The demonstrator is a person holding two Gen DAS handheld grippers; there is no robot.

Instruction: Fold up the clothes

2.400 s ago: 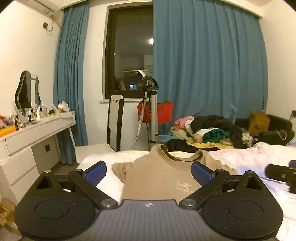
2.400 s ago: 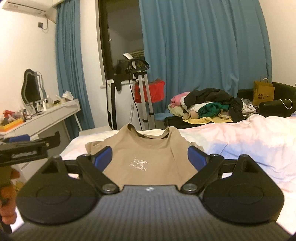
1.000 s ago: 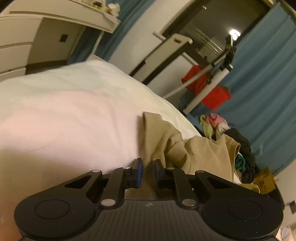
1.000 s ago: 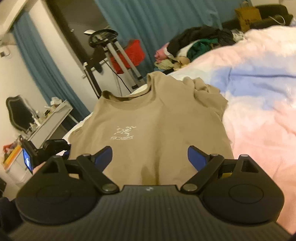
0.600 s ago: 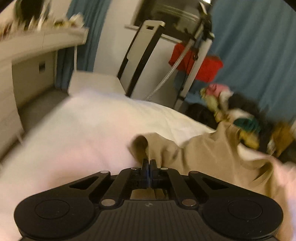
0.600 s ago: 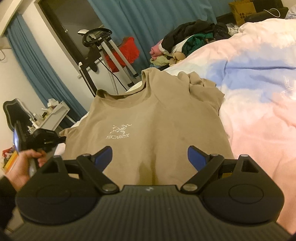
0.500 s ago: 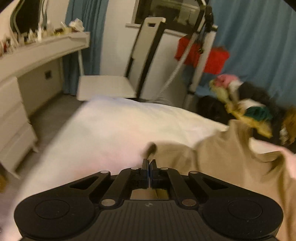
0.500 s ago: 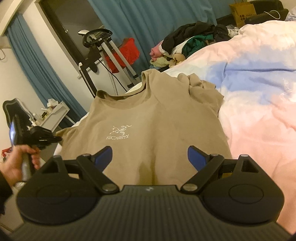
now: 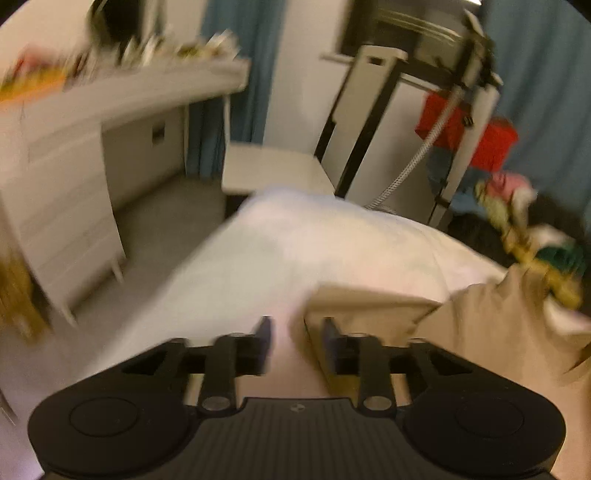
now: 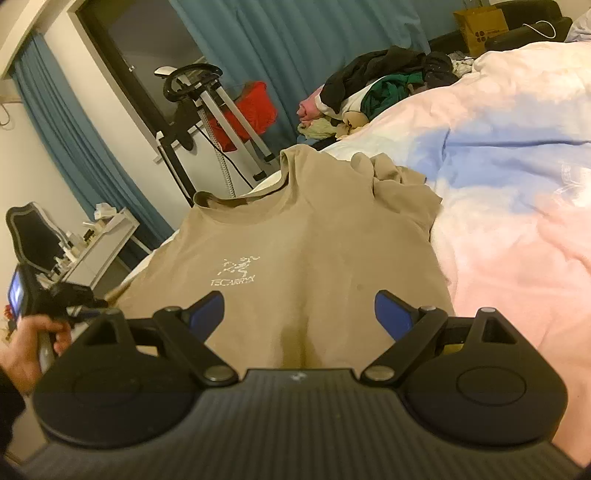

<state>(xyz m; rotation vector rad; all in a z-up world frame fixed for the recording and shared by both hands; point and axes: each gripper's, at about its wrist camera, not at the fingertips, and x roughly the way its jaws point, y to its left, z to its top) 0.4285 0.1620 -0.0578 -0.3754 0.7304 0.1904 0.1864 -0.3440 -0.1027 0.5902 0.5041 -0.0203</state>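
Two grippers parted | left gripper (image 9: 295,332): jaws released since clamping the sleeve (image 9: 365,306), now flat beside them | right gripper (image 10: 299,310): spread wide, unchanged, above tan T-shirt (image 10: 295,251) | shirt on bed (image 10: 517,221).

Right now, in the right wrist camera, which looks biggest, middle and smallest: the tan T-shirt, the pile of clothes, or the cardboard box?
1. tan T-shirt
2. pile of clothes
3. cardboard box
The T-shirt lies nearest, so it looks extra big.

Tan tee (image 10: 314,258) chest — white logo w/ lettering approx. "TECARRYX"; nothing else legible.
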